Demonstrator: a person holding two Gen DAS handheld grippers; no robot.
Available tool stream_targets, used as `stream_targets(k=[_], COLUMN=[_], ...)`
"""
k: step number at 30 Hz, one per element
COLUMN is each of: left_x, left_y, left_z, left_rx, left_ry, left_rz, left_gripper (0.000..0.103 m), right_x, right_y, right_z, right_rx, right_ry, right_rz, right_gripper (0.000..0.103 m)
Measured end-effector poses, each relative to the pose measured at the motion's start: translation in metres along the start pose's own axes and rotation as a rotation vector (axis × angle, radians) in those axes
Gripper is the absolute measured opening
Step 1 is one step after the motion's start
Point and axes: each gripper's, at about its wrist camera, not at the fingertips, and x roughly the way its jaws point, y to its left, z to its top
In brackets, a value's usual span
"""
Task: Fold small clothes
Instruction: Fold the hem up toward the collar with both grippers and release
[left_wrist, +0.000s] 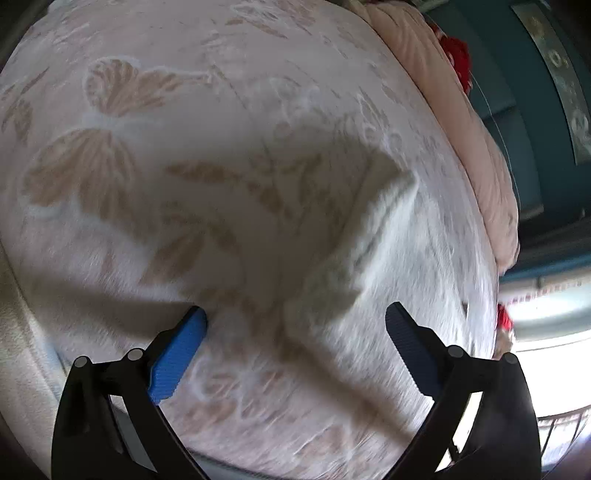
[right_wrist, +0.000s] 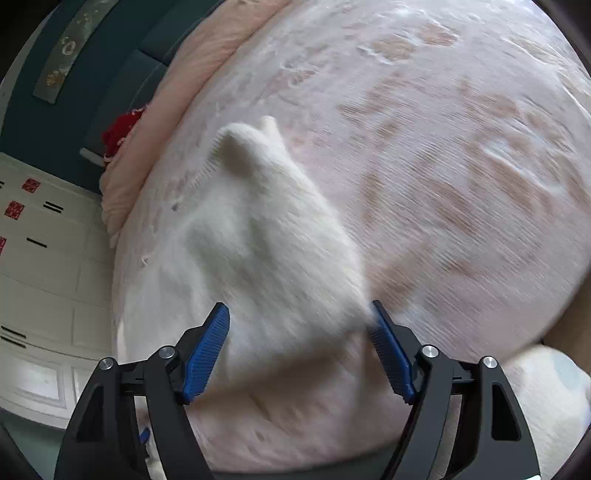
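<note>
Both sets of tongs are let go right now. The left gripper (left_wrist: 295, 317) has its blue ribbed pads (left_wrist: 177, 358) spread really wide, nothing pinched between them, just hanging over the bed cover. The right gripper (right_wrist: 299, 314) is about half spread, and the near end of the small white knit garment (right_wrist: 269, 236) sits in the gap between its blue pads (right_wrist: 205, 358); the right-hand pad looks like it's brushing the fabric edge, but the pads aren't squeezing it, so it's released. The knit piece itself lies flat-ish on the pale pink bed cover with tan butterfly and leaf print (left_wrist: 155, 155), stretching away from the right tongs toward the bed's far edge, with a ribbed cuff at the far tip. In the left wrist view the same white piece (left_wrist: 369, 229) is a bit ahead and to the right of the tongs. Along the far edge of the bed there's a rolled peach quilt (right_wrist: 207, 62) with something red and fluffy (right_wrist: 120, 129) tucked against it. Past that, a teal wall (right_wrist: 55, 122) and white panelled cabinet doors (right_wrist: 44, 288). Everything's kinda motion-blurred.
</note>
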Motion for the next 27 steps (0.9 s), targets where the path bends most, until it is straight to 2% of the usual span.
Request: stream_targets(k=[1, 2, 3, 4, 6, 8, 10, 11, 12, 13, 14, 15, 17, 18, 20, 21, 23, 24, 25, 27], left_x=[0.000, 0.002, 0.001, -0.010, -0.032, -0.058, -0.075, -0.078, -0.078, -0.073, -0.065, -0.057, -0.049, -0.051, -0.066, -0.069, -0.069, -0.065, -0.060, -0.043], left_y=[-0.006, -0.015, -0.021, -0.026, -0.033, -0.034, -0.028, -0.021, -0.012, 0.000, 0.007, 0.017, 0.029, 0.024, -0.008, -0.021, -0.062, -0.078, -0.090, -0.125], left_z=[0.003, 0.006, 0.009, 0.013, 0.016, 0.015, 0.009, 0.004, -0.004, -0.012, -0.015, -0.021, -0.030, -0.030, -0.025, -0.022, -0.010, -0.004, 0.000, 0.010], left_rx=[0.019, 0.046, 0.058, 0.052, 0.064, 0.080, 0.103, 0.113, 0.121, 0.136, 0.145, 0.142, 0.097, 0.110, 0.234, 0.282, 0.390, 0.412, 0.433, 0.525], left_ry=[0.004, 0.037, 0.066, 0.048, 0.037, 0.045, 0.049, 0.060, 0.070, 0.074, 0.082, 0.106, 0.158, 0.145, 0.056, 0.025, -0.025, -0.036, -0.051, -0.117], left_rz=[-0.014, -0.038, -0.017, -0.020, -0.045, -0.048, -0.006, 0.023, 0.063, 0.137, 0.176, 0.196, 0.165, 0.149, 0.125, 0.125, 0.104, 0.092, 0.077, 0.085], left_gripper=[0.055, 0.025, 0.020, 0.017, 0.015, 0.013, 0.011, 0.009, 0.000, 0.000, 0.000, 0.000, 0.000, 0.000, 0.001, 0.005, 0.035, 0.063, 0.070, 0.072], right_x=[0.005, 0.005, -0.001, -0.014, -0.039, -0.056, -0.061, -0.055, -0.047, -0.039, -0.024, -0.016, -0.023, -0.034, -0.051, -0.060, -0.071, -0.067, -0.064, -0.043], right_y=[0.009, 0.018, 0.028, 0.043, 0.066, 0.078, 0.075, 0.067, 0.054, 0.041, 0.025, 0.013, 0.006, 0.008, 0.017, 0.024, 0.035, 0.041, 0.048, 0.071], right_z=[0.004, 0.005, 0.008, 0.012, 0.018, 0.017, 0.009, -0.001, -0.010, -0.015, -0.025, -0.031, -0.029, -0.024, -0.012, -0.004, 0.006, 0.015, 0.021, 0.033], right_rx=[-0.010, -0.009, -0.018, -0.053, -0.130, -0.203, -0.265, -0.292, -0.300, -0.299, -0.282, -0.252, -0.190, -0.180, -0.210, -0.227, -0.237, -0.241, -0.250, -0.319], right_ry=[0.015, 0.028, 0.009, -0.021, -0.051, -0.043, -0.020, 0.010, 0.046, 0.080, 0.126, 0.148, 0.117, 0.079, 0.008, -0.036, -0.084, -0.086, -0.080, -0.059], right_rz=[-0.005, 0.018, 0.037, 0.060, 0.071, 0.056, -0.010, -0.075, -0.131, -0.167, -0.211, -0.213, -0.194, -0.204, -0.253, -0.269, -0.248, -0.236, -0.229, -0.228], right_gripper=[0.028, 0.028, 0.024, 0.023, 0.022, 0.022, 0.022, 0.022, 0.022, 0.024, 0.027, 0.034, 0.048, 0.052, 0.056, 0.060, 0.067, 0.068, 0.069, 0.069])
